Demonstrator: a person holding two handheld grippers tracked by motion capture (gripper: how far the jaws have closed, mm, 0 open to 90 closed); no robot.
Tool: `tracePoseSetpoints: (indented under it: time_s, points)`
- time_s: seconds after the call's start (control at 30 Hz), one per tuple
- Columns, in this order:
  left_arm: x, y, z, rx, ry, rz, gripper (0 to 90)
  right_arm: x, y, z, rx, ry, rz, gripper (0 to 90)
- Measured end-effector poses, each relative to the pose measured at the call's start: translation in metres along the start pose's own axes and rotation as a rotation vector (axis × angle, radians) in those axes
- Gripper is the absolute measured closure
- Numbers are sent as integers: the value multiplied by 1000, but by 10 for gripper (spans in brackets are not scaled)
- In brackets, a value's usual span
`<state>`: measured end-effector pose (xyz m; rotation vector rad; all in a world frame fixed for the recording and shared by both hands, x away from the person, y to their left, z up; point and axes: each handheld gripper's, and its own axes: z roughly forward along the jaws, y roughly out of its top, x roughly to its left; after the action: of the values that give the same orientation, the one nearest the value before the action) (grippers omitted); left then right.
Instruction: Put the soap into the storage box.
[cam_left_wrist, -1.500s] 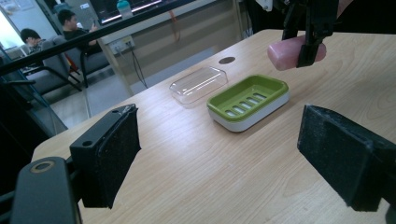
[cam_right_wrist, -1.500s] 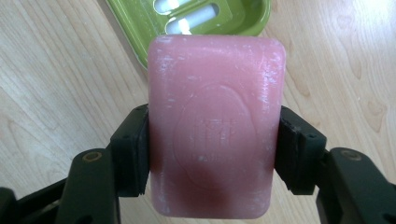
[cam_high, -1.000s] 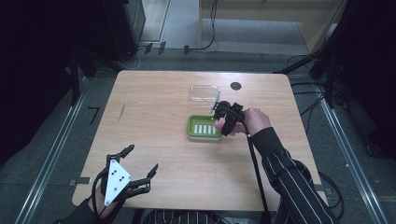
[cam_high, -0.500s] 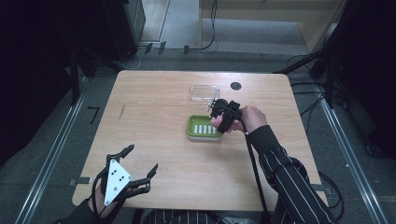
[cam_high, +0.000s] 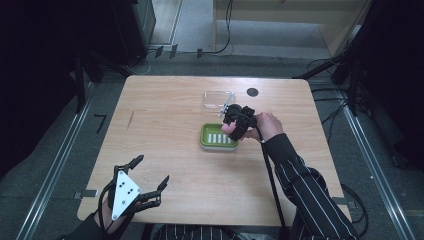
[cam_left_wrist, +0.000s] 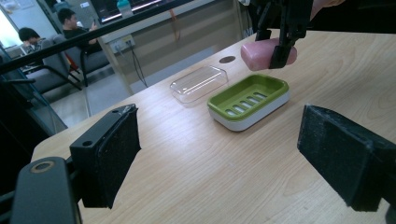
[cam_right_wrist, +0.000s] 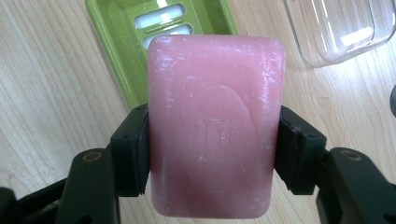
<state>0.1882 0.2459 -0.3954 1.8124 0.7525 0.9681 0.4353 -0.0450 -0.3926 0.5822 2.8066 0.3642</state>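
A: What has the right gripper got?

B: Its jaws are clamped on the long sides of a pink soap bar, held above the table.

A: And past it?

B: Just beyond and below sits the green soap dish, slotted tray bare. Farther off lies the clear lid. The left gripper stands wide open, well apart, holding nothing.
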Motion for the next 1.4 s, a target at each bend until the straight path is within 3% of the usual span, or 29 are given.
tracePoseSetpoints:
  time_s: [0.6,1.4]
  points:
    - [0,0,0,-3,1,-4,132,-2,13,7,-32,26,-29,385]
    - [0,0,0,-3,0,-5,133,-6,24,23,-46,73,-26,385]
